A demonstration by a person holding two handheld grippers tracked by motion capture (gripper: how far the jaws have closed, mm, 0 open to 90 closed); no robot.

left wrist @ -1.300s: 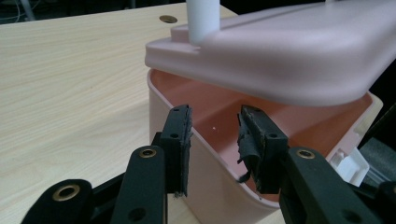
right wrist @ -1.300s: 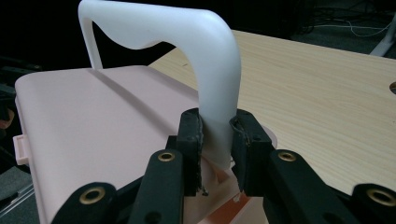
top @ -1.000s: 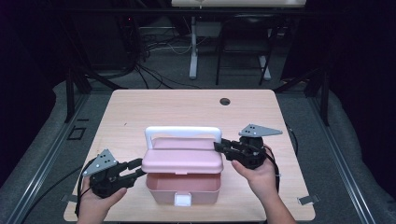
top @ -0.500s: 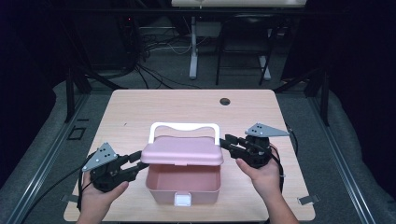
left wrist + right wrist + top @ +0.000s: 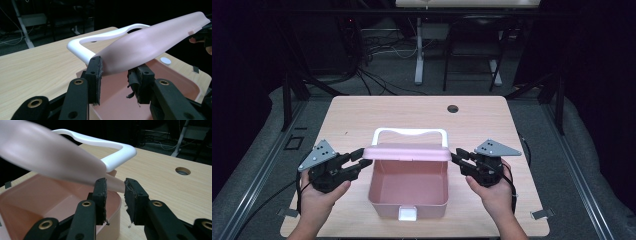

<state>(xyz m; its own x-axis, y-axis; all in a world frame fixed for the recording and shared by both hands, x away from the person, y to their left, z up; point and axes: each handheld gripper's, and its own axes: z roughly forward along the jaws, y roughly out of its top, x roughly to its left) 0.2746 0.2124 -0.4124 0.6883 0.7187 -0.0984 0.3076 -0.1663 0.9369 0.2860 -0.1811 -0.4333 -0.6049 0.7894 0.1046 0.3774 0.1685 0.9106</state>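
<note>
The left gripper point(image 5: 361, 161) has its two black jaws on either side of the left end of the pale pink moulded plastic lid point(image 5: 407, 152); in the left gripper view point(image 5: 113, 77) that end sits between the pads, one pad against it, the other close by, and I cannot tell whether it touches. These jaws have just been closing a little. Across the box, the right gripper point(image 5: 455, 159) meets the lid's right end; the right gripper view point(image 5: 115, 195) shows the lid's edge in the gap between its pads, and those jaws too have just eased inward. The lid is tilted above the open pink plastic box point(image 5: 408, 197), its white plastic carrying handle point(image 5: 410, 133) on the far side. The box stands on the light wooden table point(image 5: 362, 115), near the front edge, between the person's hands.
</note>
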